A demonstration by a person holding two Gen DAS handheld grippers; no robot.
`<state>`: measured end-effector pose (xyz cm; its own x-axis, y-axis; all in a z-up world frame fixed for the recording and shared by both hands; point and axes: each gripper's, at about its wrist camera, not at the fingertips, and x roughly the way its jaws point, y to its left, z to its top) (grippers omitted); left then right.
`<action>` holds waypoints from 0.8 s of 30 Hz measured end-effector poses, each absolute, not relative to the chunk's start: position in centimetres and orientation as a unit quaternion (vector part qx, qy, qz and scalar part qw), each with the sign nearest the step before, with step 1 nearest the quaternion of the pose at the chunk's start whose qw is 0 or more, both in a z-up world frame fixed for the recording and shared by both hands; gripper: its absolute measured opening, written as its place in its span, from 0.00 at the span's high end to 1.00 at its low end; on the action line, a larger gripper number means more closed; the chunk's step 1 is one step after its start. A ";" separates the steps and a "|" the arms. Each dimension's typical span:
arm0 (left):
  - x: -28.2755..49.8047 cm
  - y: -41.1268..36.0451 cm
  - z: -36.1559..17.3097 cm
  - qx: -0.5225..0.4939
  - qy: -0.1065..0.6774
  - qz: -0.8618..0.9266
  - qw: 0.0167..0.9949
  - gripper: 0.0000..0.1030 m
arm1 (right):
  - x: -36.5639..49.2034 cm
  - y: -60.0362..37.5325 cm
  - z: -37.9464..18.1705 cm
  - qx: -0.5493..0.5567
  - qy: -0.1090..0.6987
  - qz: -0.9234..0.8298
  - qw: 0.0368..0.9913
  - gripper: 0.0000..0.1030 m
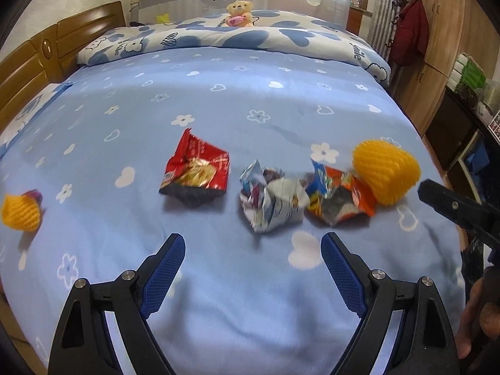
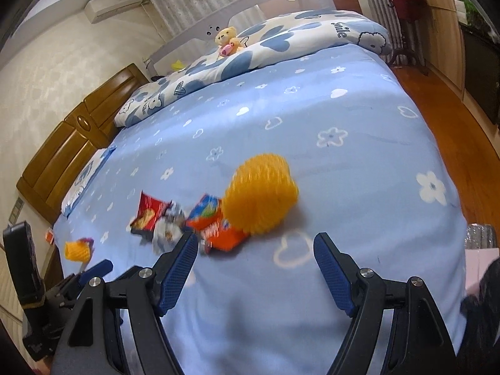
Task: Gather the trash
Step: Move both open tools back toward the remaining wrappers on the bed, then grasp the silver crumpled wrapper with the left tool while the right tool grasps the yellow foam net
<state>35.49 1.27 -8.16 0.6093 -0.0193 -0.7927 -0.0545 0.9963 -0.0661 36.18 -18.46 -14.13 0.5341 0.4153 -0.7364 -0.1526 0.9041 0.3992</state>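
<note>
Left gripper (image 1: 253, 247) — jaws spread wide, blue-padded fingers (image 1: 165, 268) angled outward, nothing between them, held low and pointing forward. Right gripper (image 2: 255, 248) — likewise spread wide and unloaded, its view tilted; in the left wrist view its black body (image 1: 459, 209) enters from the right, just beside the holder's hand (image 1: 481, 309).
</note>
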 end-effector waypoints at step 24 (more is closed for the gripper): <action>37.6 1.0 -11.1 -0.071 0.458 -0.050 0.885 0.94 | 36.6 -20.0 -14.3 0.151 0.450 0.172 0.863 0.80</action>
